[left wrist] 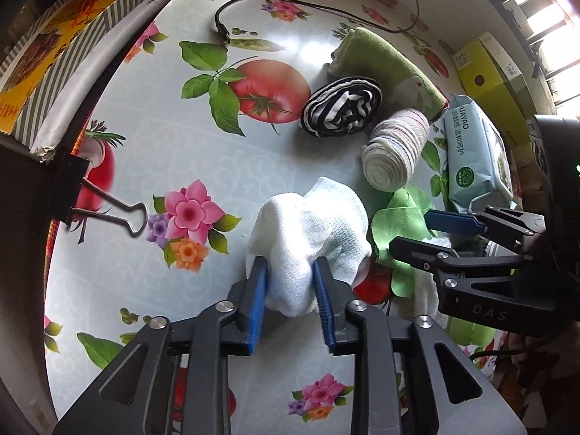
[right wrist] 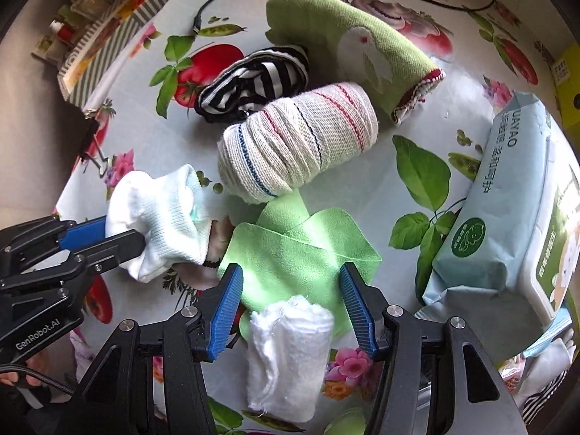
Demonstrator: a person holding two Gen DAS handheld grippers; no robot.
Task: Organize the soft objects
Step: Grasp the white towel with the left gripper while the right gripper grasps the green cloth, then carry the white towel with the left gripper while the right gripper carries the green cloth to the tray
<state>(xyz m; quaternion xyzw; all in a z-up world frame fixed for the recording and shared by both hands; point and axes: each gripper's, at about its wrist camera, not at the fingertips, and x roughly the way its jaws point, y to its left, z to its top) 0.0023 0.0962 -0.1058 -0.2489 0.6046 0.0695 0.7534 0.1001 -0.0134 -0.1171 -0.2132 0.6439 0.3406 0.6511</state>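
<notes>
- Left gripper (left wrist: pixel 288 277) fingers either side of white sock (left wrist: pixel 311 232), on the floral tabletop (left wrist: pixel 145 152); pressing or not, cannot tell.
- Right gripper (right wrist: pixel 290 286) fingers apart, above white rolled cloth (right wrist: pixel 290 348) lying on green cloth (right wrist: pixel 290 253).

Blk hand-held gripper (left wrist: pixel 286 282), blue ribbed pads.

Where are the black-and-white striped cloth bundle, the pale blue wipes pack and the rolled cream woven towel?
Black-and-white striped cloth bundle (left wrist: pixel 342 107), left wrist view, top folds.
Pale blue wipes pack (right wrist: pixel 507 232), right wrist view, front face.
Rolled cream woven towel (right wrist: pixel 301 141), right wrist view, side.
</notes>
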